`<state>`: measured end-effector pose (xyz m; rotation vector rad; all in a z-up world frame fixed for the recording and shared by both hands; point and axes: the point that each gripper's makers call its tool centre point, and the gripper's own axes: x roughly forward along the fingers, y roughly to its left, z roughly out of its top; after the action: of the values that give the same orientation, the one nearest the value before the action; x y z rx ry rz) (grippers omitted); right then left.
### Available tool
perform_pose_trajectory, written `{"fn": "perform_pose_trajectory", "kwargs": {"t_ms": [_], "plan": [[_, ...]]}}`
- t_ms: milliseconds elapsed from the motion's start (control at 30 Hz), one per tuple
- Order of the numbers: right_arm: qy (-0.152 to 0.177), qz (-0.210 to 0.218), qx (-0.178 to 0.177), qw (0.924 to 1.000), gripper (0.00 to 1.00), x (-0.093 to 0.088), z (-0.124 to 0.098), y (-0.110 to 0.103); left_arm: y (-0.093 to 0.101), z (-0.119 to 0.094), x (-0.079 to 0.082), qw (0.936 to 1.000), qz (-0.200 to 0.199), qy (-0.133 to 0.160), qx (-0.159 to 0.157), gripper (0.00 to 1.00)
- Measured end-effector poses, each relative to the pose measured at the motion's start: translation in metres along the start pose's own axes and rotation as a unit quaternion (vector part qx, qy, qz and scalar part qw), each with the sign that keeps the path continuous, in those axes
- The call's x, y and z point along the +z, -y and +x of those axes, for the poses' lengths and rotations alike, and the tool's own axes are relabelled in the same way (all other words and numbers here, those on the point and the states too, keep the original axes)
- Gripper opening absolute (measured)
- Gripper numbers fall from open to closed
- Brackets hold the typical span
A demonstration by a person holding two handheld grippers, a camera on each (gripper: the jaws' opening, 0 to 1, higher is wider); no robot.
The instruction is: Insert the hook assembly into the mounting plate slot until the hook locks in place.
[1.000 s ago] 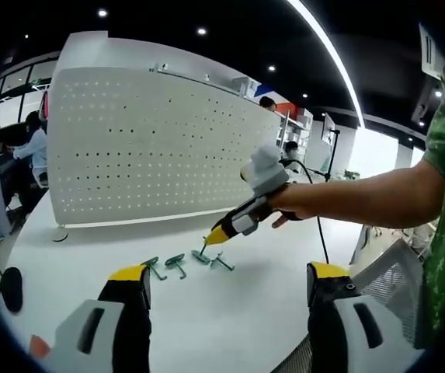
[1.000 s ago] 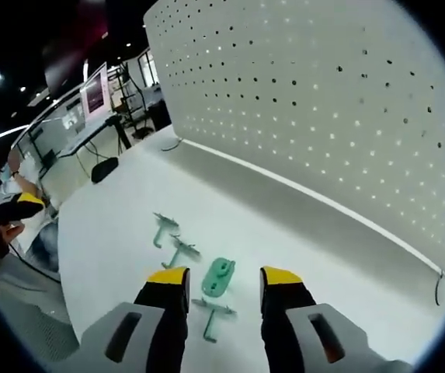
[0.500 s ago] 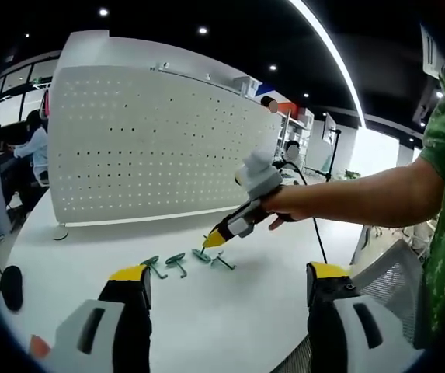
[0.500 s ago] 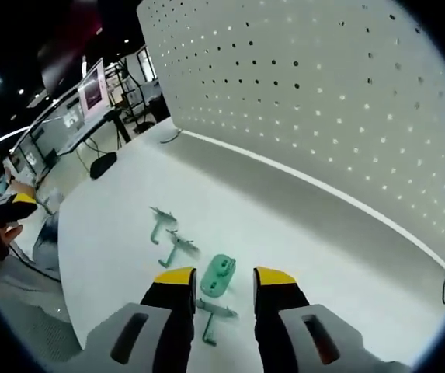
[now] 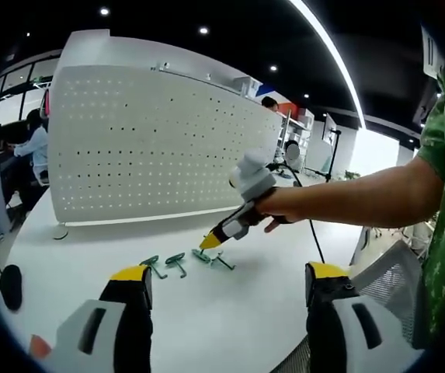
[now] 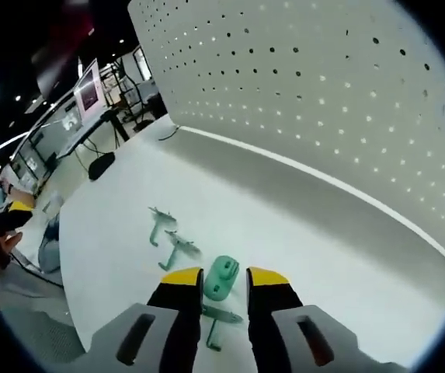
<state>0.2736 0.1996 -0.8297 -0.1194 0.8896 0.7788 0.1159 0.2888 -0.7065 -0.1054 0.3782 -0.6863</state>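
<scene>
While the left gripper [image 5: 220,284] waits low in its view with its jaws wide apart and nothing in them, the right gripper [image 6: 215,277] has its yellow tips close on both sides of the green mounting plate [image 6: 222,278], and I cannot tell if they touch it. Green hooks [image 6: 171,239] lie on the white table [image 6: 276,217] near the middle, and the big white board with holes [image 6: 346,101] stands at the top.

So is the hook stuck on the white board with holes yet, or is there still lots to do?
Not yet. Nothing looks done: the white board has no hook on it, and the green pieces lie on the table. In hand: the right gripper has its jaws on either side of the rounded green piece, though a firm grip isn't clear. The left gripper waits open. Lifting, fitting and locking are all left.
</scene>
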Motion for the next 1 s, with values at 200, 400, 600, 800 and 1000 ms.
{"fn": "perform_pose_trajectory", "kwargs": {"t_ms": [200, 400, 600, 800, 1000], "plan": [[-0.004, 0.006, 0.003, 1.0, 0.19, -0.001, 0.003, -0.001, 0.001, 0.0, 0.0, 1.0, 0.0, -0.001, -0.001, 0.83], [-0.013, 0.012, 0.003, 0.9998, 0.16, -0.003, 0.006, 0.0, 0.001, 0.0, 0.0, 1.0, 0.0, -0.001, -0.002, 0.82], [-0.023, 0.015, 0.004, 0.9996, 0.12, -0.006, 0.01, 0.0, 0.0, 0.0, 0.0, 1.0, -0.001, 0.0, -0.001, 0.82], [-0.028, 0.011, 0.001, 0.9996, 0.11, -0.008, 0.013, 0.001, 0.0, 0.0, 0.0, 1.0, -0.002, -0.001, -0.001, 0.82], [-0.033, 0.012, 0.001, 0.9994, 0.1, -0.01, 0.015, 0.001, 0.0, 0.001, 0.0, 1.0, -0.002, -0.002, -0.001, 0.82]]}}
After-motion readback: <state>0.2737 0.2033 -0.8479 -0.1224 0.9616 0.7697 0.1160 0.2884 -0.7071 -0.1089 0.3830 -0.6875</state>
